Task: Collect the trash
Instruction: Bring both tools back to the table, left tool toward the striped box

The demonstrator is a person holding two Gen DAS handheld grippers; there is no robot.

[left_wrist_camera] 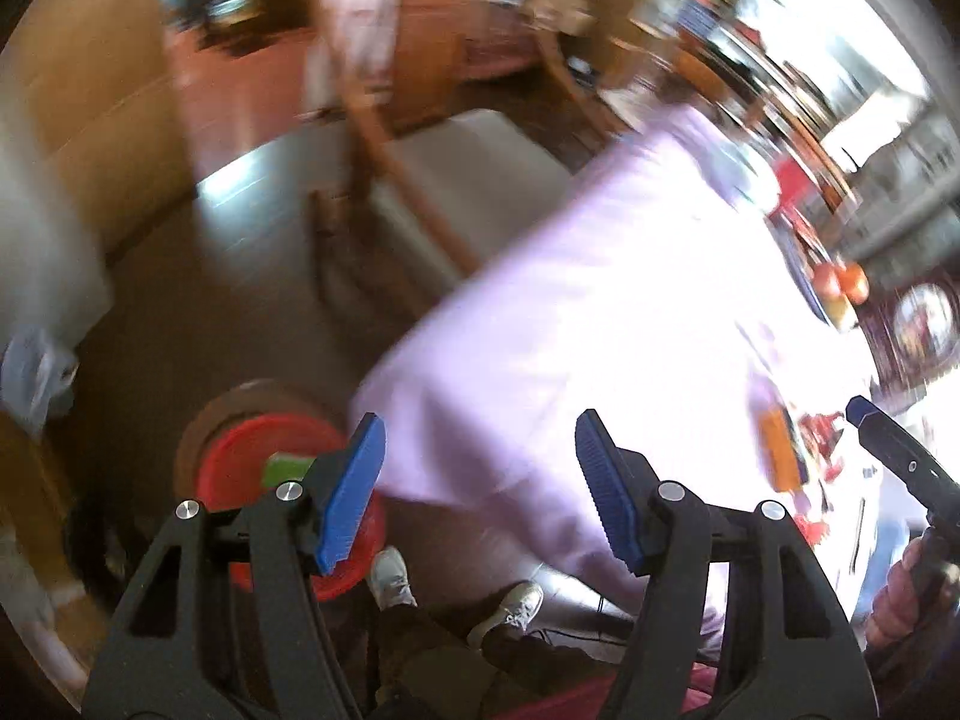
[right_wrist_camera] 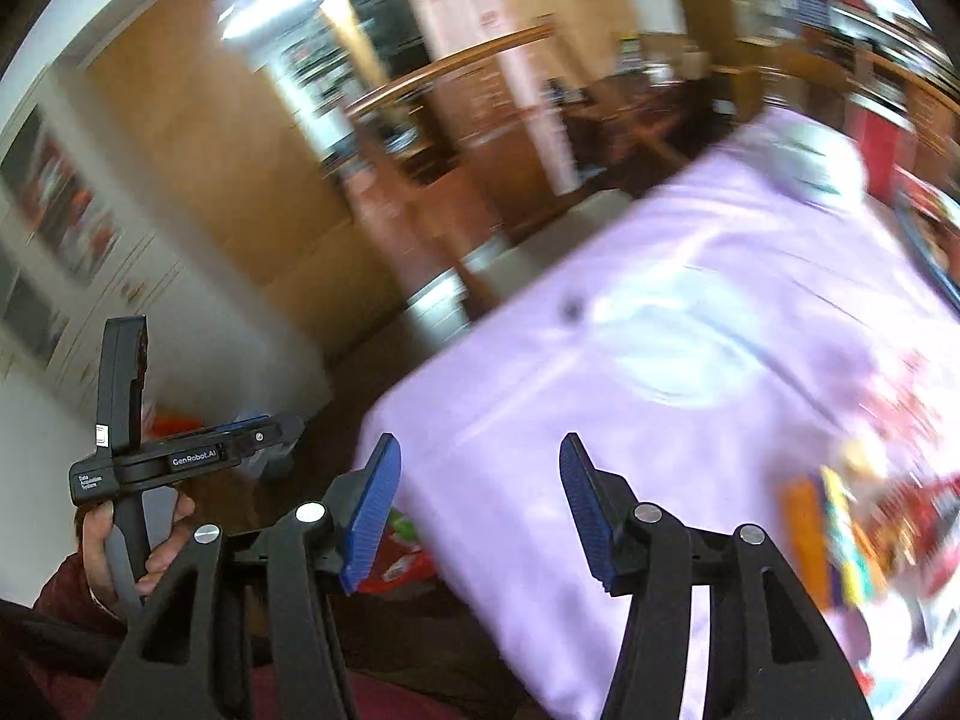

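Both views are blurred by motion. My left gripper (left_wrist_camera: 480, 426) hangs open over the edge of a table under a lilac cloth (left_wrist_camera: 600, 300), with nothing between its blue pads. Below it on the floor stands a round red bin (left_wrist_camera: 240, 468) with a green scrap (left_wrist_camera: 288, 468) inside. My right gripper (right_wrist_camera: 480, 444) is open and empty above the same lilac cloth (right_wrist_camera: 690, 360). Colourful wrappers (right_wrist_camera: 840, 540) lie on the table at the right, and show as wrappers (left_wrist_camera: 786, 450) in the left wrist view. The red bin (right_wrist_camera: 408, 558) shows beside the right gripper's left finger.
A wooden chair (left_wrist_camera: 384, 138) stands at the table's far side. The person's shoes (left_wrist_camera: 516, 606) are on the dark floor by the bin. A white cabinet (right_wrist_camera: 120, 300) lines the left wall. Fruit (left_wrist_camera: 840, 282) sits at the table's far right.
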